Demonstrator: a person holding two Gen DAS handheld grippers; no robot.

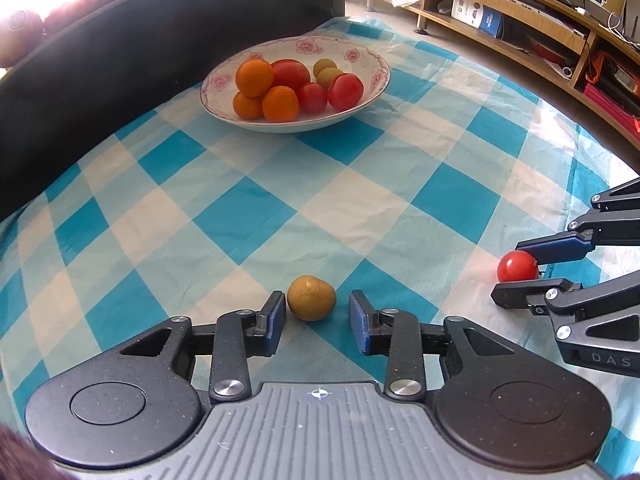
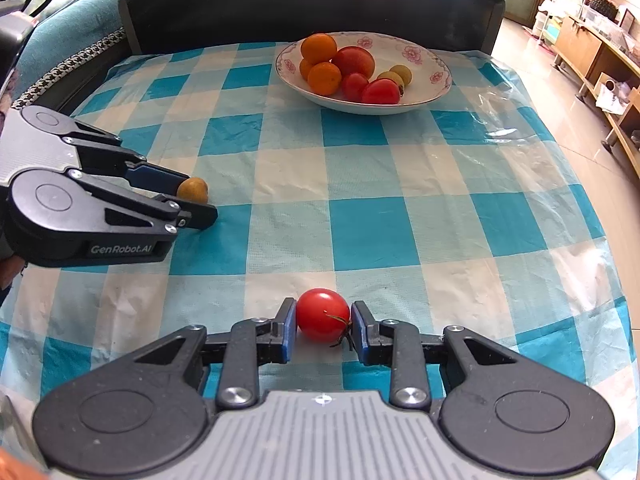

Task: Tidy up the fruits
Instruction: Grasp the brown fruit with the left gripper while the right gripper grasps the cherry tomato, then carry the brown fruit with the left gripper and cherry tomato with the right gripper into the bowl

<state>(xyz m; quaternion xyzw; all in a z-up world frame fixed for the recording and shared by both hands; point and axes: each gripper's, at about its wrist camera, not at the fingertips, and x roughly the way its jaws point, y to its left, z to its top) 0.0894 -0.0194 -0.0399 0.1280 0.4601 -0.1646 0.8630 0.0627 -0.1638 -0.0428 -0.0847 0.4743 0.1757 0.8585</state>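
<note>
The flowered bowl (image 1: 372,80) stood at the far side of the blue-and-white checked tablecloth (image 1: 240,208), close against a dark headboard-like panel (image 1: 120,60), and served as the reference for all placements. Inside it lay three oranges (image 1: 254,77) on the side toward the panel, several red tomatoes (image 1: 345,91) at the middle and front, and two small yellow-green fruits (image 1: 325,67) behind the tomatoes. Well apart from the bowl, on the near side of the cloth, a small brownish-yellow fruit (image 1: 311,298) rested on the fabric between the fingers of the left gripper (image 1: 316,312). That gripper's jaws were released: one blue pad sat touching or just beside the fruit, while a clear gap showed between the fruit and the other pad. Also well apart from the bowl, and off to the right of the brownish fruit, a loose red tomato (image 2: 323,315) with its dried green stem pointing toward one pad sat on the cloth inside the right gripper (image 2: 323,330). Those jaws were clenched on the tomato, both blue pads (image 2: 289,330) pressing against its sides. Whether the tomato remained in contact with the cloth could not be determined. Wooden shelving (image 1: 520,12) stood beyond the bowl, off the table.
</note>
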